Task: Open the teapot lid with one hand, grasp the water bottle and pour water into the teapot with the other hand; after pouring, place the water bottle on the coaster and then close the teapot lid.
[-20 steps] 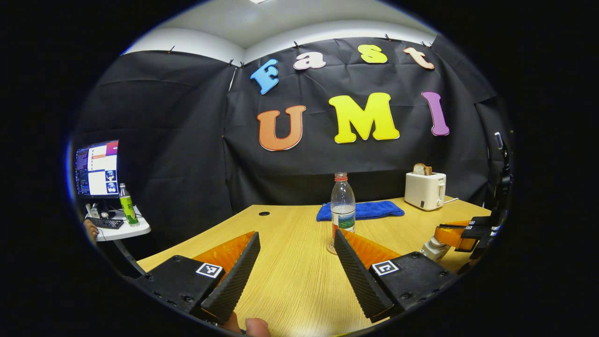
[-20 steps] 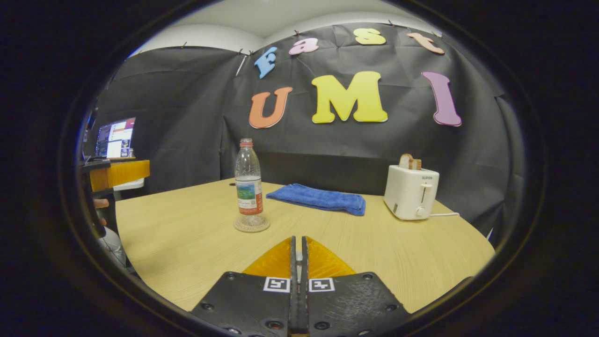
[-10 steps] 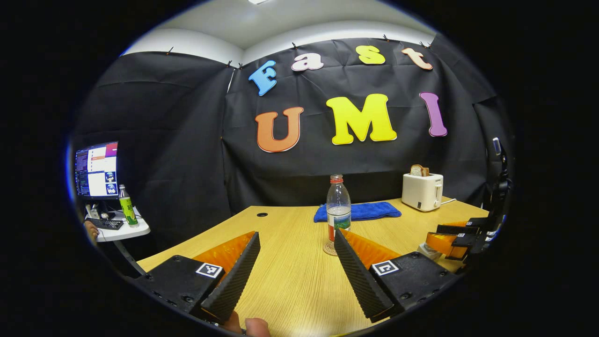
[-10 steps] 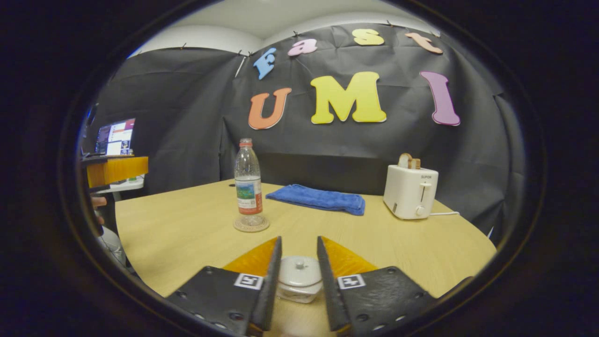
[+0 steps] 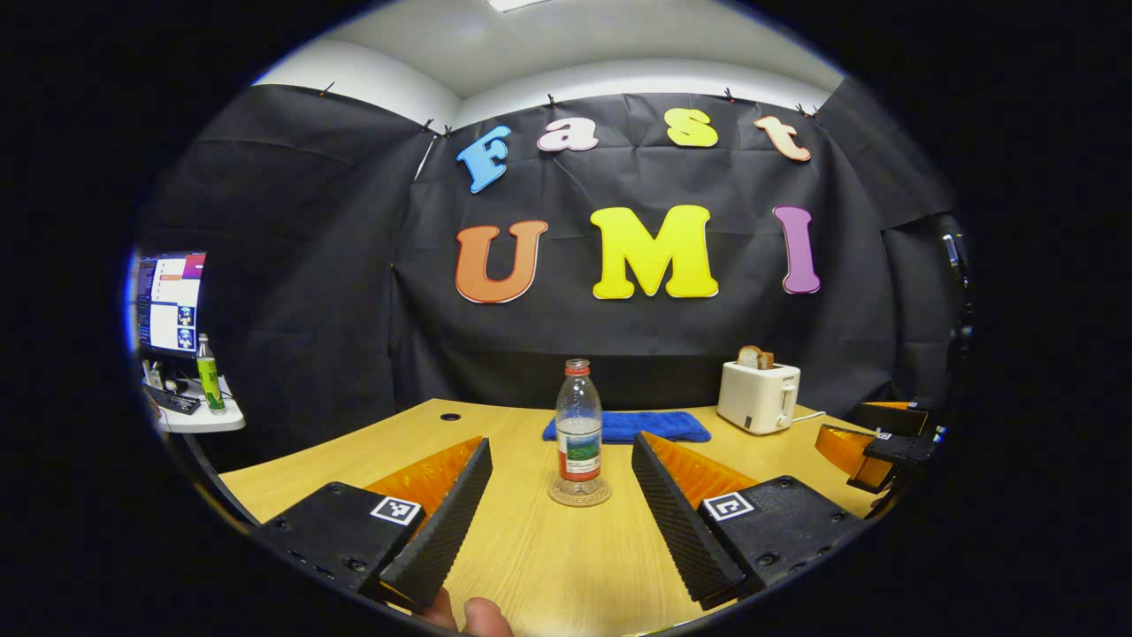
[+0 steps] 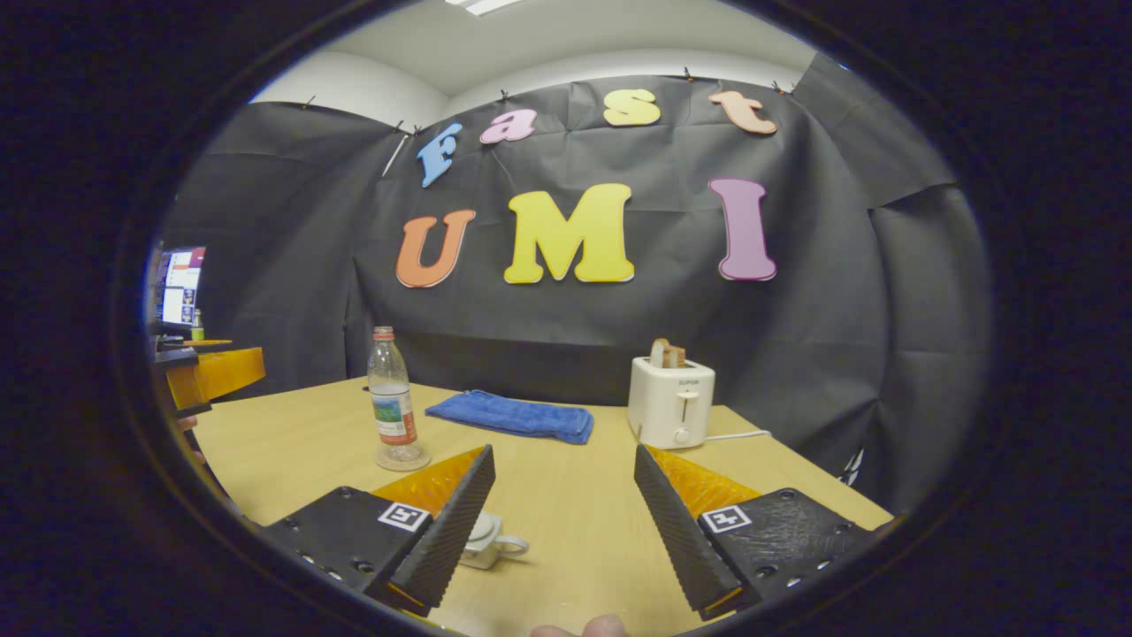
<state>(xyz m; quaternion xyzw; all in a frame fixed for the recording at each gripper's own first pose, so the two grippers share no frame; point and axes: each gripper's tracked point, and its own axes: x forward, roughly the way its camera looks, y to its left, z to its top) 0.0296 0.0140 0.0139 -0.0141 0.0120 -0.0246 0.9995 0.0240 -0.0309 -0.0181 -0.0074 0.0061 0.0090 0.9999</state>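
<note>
A clear water bottle (image 5: 578,425) with a red cap stands upright on a round coaster (image 5: 579,494) in mid-table. My left gripper (image 5: 560,442) is open and well short of it, with nothing between its fingers. In the right gripper view the bottle (image 6: 391,402) and coaster (image 6: 402,459) sit to the left. A small white teapot (image 6: 488,540) peeks out from behind the left finger of my open right gripper (image 6: 563,451), which holds nothing. The right gripper (image 5: 871,451) also shows at the right edge of the left gripper view.
A blue towel (image 6: 510,414) lies behind the bottle, and a white toaster (image 6: 670,402) with bread stands at the back right. A monitor (image 5: 168,301) and a green bottle (image 5: 208,380) sit on a side table to the left. The left gripper (image 6: 212,372) shows at the far left.
My right gripper went from shut over the teapot to wide open and drew back; the teapot now lies left of its fingers. My left gripper backed away from the bottle.
</note>
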